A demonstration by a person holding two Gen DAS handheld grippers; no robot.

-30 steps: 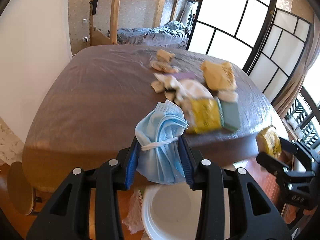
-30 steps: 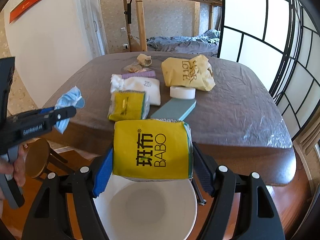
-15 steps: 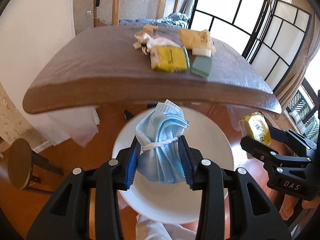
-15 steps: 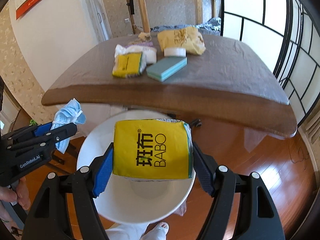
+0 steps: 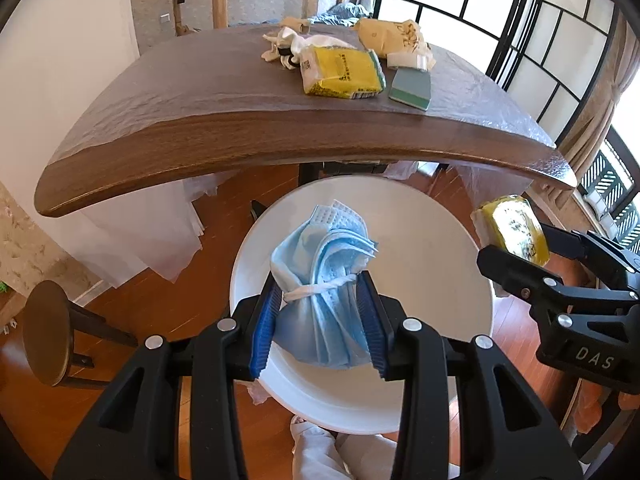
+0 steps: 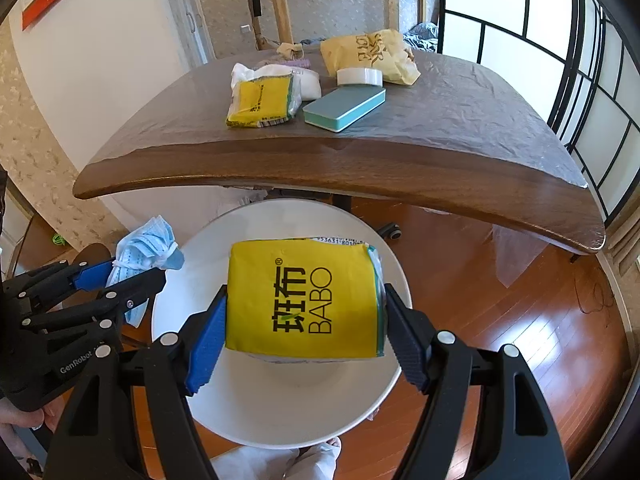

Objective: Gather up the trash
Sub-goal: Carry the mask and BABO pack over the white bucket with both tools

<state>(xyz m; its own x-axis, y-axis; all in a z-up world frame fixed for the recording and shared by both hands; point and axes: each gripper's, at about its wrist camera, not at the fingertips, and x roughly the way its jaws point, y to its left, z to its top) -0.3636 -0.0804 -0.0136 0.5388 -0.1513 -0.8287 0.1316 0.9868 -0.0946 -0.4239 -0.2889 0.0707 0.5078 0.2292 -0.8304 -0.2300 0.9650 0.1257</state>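
Note:
My left gripper (image 5: pixel 320 292) is shut on a bunch of blue face masks (image 5: pixel 324 280) and holds it over the open white bin (image 5: pixel 432 216) on the floor. My right gripper (image 6: pixel 302 304) is shut on a yellow BABO tissue pack (image 6: pixel 300 300), also above the white bin (image 6: pixel 264 412). Each gripper shows in the other's view: the right one with its pack (image 5: pixel 512 236), the left one with the masks (image 6: pixel 140 256).
The brown table (image 6: pixel 360 160) stands beyond the bin and carries a second yellow pack (image 6: pixel 262 100), a teal block (image 6: pixel 344 108), a tape roll (image 6: pixel 360 77), a yellow bag (image 6: pixel 368 54) and white wrappers. A round stool (image 5: pixel 46 332) stands at the left on the wooden floor.
Both grippers have pulled back from the table and dropped lower with their loads. They now hang over the white bin, which fills more of both views.

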